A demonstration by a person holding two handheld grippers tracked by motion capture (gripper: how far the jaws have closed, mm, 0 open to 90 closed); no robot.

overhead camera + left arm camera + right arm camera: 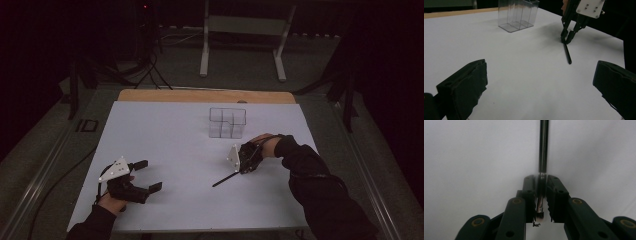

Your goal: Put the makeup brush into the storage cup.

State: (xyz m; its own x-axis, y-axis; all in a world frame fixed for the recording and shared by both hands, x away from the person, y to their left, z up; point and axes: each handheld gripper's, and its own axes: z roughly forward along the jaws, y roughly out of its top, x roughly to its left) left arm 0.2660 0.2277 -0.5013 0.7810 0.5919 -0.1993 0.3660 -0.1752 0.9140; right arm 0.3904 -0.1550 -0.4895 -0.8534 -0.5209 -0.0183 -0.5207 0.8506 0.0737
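Left tool [147,176]: resting low at the near left of the worktop [165,130], held by a hand [111,202] from below; jaws spread wide with nothing between them; grey three-cornered plate on top.
Left tool, own view: two black jaws [541,87] far apart at the bottom corners, bare white surface between.
Worktop: white sheet over a wooden board, wood strip showing along the far edge.
Pen [225,179]: thin, dark, lying on the worktop right of centre, well apart from the left tool; far end slanting toward the near left, other end inside the right tool.
Pen, left tool's view [567,53]: flat on the white surface, free tip nearest the camera.
Clear box [227,122]: see-through, with inner dividers, standing upright toward the far middle of the worktop, near the right tool but apart from it.
Right tool [242,170]: pointed down at the worktop, clenched on the pen's end.
Right tool, own view [540,195]: jaws pressed to both sides of the shaft [543,147], which runs straight ahead over the white surface.
Right sleeve [320,190]: dark, entering from the near right corner.
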